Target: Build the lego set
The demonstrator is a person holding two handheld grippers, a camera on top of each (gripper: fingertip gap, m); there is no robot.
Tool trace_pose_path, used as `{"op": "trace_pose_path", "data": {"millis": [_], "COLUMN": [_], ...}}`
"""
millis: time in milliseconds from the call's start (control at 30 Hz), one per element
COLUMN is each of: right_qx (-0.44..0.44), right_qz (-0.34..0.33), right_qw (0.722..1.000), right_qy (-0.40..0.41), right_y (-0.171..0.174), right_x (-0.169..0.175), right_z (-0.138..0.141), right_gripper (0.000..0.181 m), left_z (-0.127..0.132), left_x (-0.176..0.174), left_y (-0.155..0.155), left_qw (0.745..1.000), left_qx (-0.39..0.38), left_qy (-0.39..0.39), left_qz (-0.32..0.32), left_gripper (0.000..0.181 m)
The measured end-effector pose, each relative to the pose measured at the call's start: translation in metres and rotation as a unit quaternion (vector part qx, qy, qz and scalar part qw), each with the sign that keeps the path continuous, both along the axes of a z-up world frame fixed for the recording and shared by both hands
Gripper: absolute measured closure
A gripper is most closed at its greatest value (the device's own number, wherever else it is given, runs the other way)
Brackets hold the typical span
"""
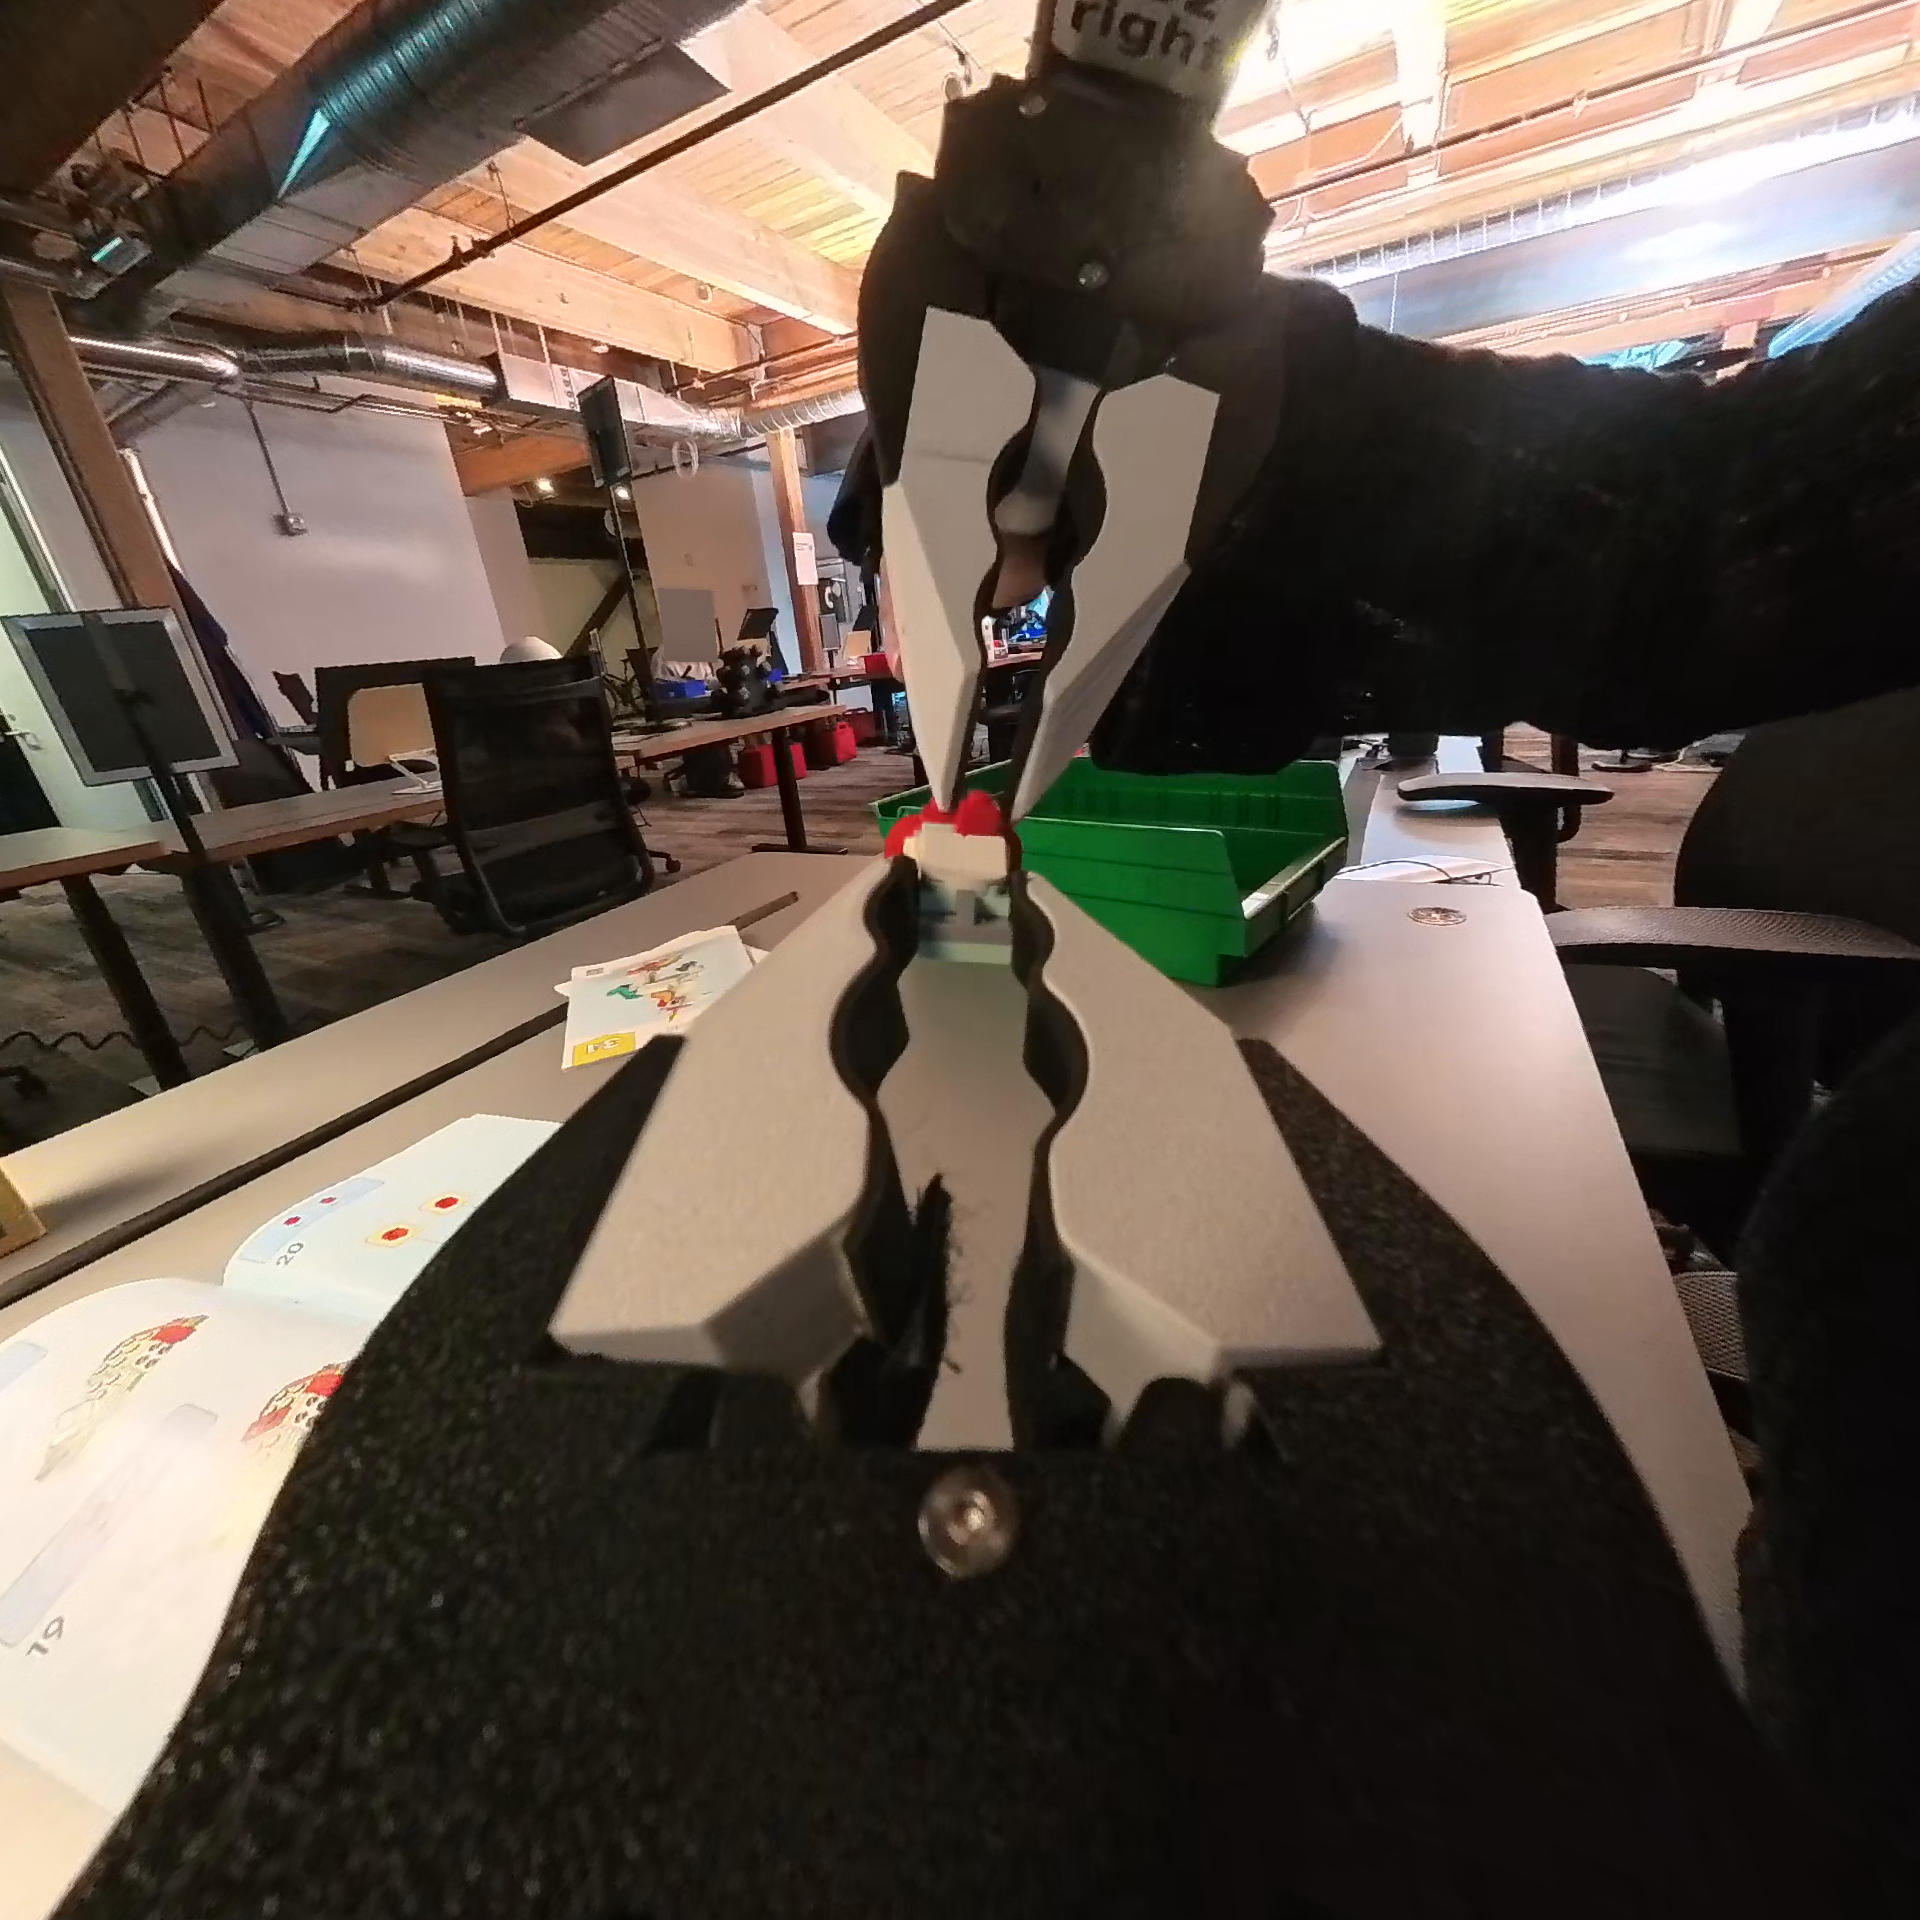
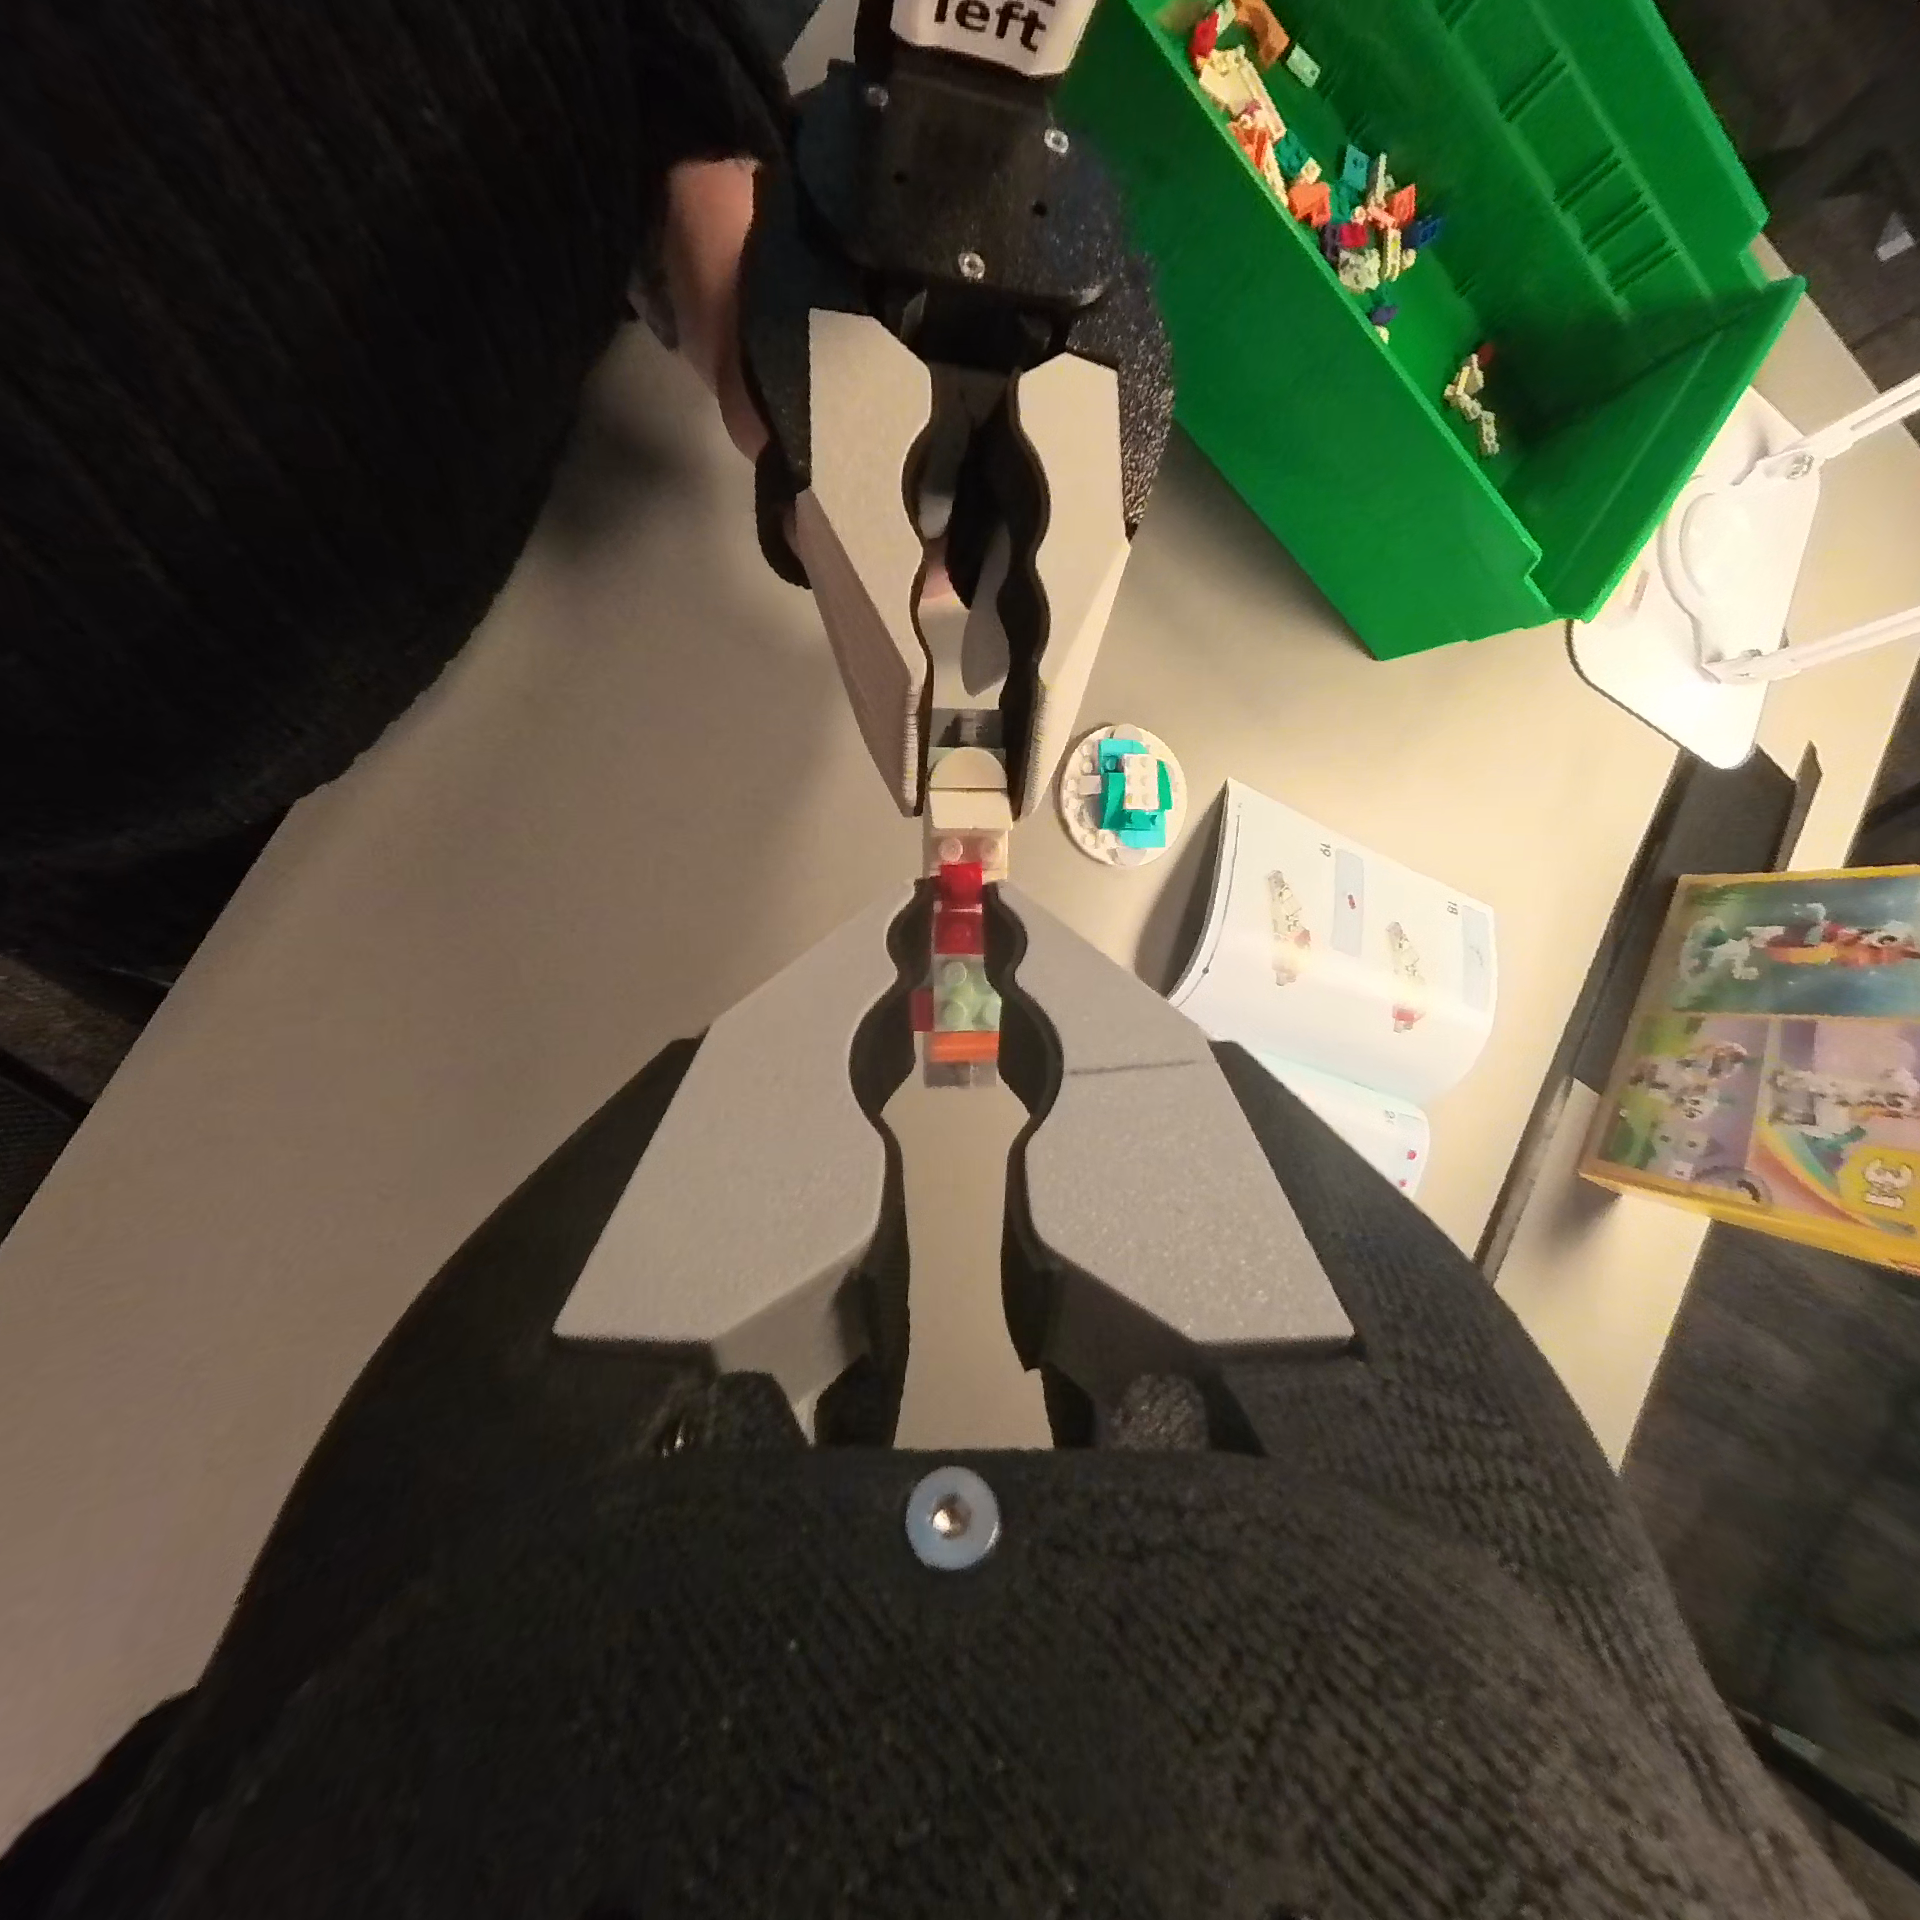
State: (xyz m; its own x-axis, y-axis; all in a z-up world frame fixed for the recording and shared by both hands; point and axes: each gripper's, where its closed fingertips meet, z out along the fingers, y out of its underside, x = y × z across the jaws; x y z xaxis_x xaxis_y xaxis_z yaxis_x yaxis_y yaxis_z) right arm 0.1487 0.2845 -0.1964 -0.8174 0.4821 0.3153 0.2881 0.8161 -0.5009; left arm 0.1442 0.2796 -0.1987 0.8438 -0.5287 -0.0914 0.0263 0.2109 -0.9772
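My small lego build (image 2: 961, 935), cream top, red middle, pale green and orange end, held above the tabletop (image 2: 520, 935), my left gripper (image 2: 964, 805) clamped on its cream end, my right gripper (image 2: 961, 896) clamped on the red part, round white plate with teal bricks (image 2: 1122, 795) just beside, green bin of loose bricks (image 2: 1351, 312) at the far edge, open instruction booklet (image 2: 1340, 935) nearby.

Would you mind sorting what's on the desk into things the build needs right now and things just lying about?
In use:
- left gripper
- right gripper
- small lego assembly held between both
- green bin of loose bricks
- open instruction booklet
- teal sub-build on round white plate

Lying about:
- lego box
- white lamp base
- office chair
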Motion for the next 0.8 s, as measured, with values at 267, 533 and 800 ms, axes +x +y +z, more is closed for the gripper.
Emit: {"op": "trace_pose_path", "data": {"millis": [267, 533, 800], "right_qx": [0.000, 0.001, 0.000], "right_qz": [-0.002, -0.013, -0.021], "right_qw": [1.000, 1.000, 0.999], "right_qy": [-0.030, -0.028, -0.032], "right_y": [-0.0014, -0.0001, 0.0011], "right_x": [0.0021, -0.0017, -0.0027], "right_z": [-0.0029, -0.0027, -0.0051], "right_gripper": [0.174, 0.172, 0.168], "left_z": [0.0007, 0.0012, -0.0006], "left_x": [0.0008, -0.0034, -0.0034], "left_y": [-0.0006, -0.0002, 0.0011], "left_qw": [1.000, 1.000, 1.000], "left_qx": [0.004, 0.005, -0.002], "left_qy": [0.000, -0.010, -0.012], "left_qz": [-0.001, 0.005, 0.005], "left_gripper": [0.167, 0.167, 0.167]}}
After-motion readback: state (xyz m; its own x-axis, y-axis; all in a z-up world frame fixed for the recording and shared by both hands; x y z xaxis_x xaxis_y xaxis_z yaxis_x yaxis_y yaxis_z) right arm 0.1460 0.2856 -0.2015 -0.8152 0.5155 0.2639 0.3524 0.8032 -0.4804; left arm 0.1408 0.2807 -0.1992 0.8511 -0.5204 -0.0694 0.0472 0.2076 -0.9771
